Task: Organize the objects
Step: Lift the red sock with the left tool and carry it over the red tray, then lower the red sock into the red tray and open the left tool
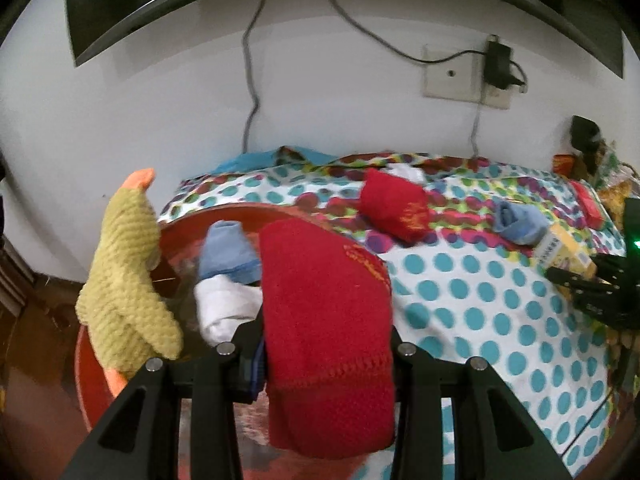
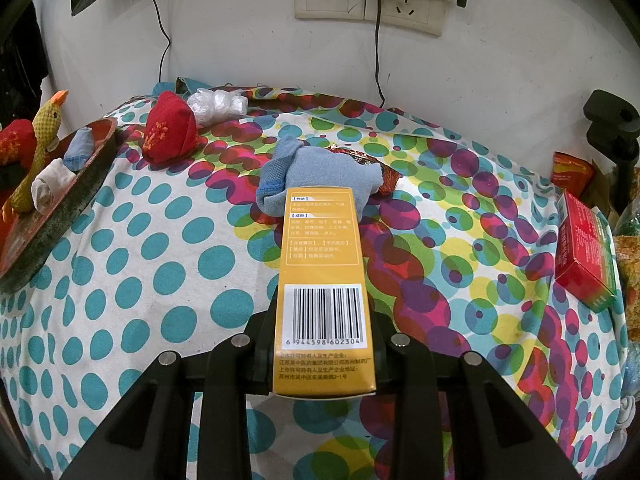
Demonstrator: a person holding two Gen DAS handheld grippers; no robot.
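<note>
Over round red tray [image 1: 96, 360], knitted red sock [image 1: 328, 304] clamped; rectangular yellow box [image 2: 322, 280] gripped

Left wrist view: looks forward and down along its tongs [image 1: 328, 344] from close above the red tray [image 1: 120, 392] at the bed's [image 1: 460, 304] left edge, facing the white wall [image 1: 320, 100]. Right wrist view: looks forward and down from mid-bed, same wall ahead. Shared: spotted bedcover, wall socket [image 2: 408, 4], tray, yellow duck toy [image 1: 124, 280], yellow box [image 2: 322, 292].
</note>
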